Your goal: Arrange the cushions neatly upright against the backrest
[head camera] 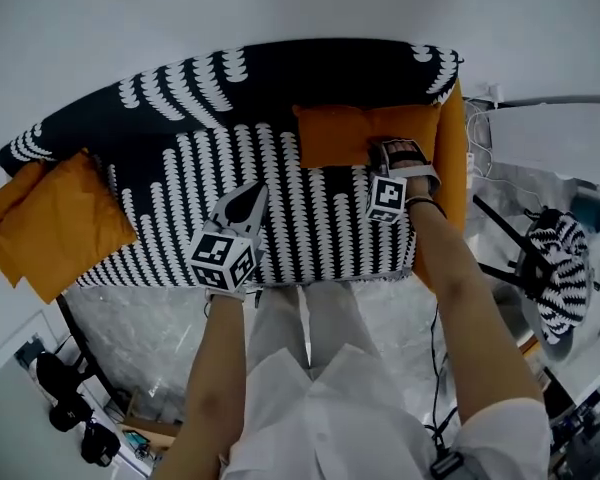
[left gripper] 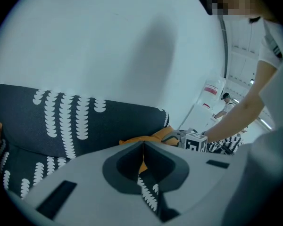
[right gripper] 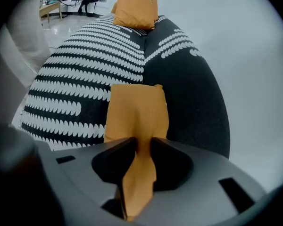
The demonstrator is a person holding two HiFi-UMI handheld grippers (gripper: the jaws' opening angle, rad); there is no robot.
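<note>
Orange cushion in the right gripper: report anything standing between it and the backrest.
Nothing visible does. The orange cushion, pinched by the right gripper, lies on the seat right beside the backrest, with no object between them.

Head view overhead, gripper views close, low, sofa (head camera: 310,218) shared

A black sofa (head camera: 280,188) with white scalloped stripes carries two things. One orange cushion (head camera: 340,133) lies on the seat by the backrest, near the right end. A second orange cushion (head camera: 60,223) sits at the left end, perhaps overhanging it.
</note>
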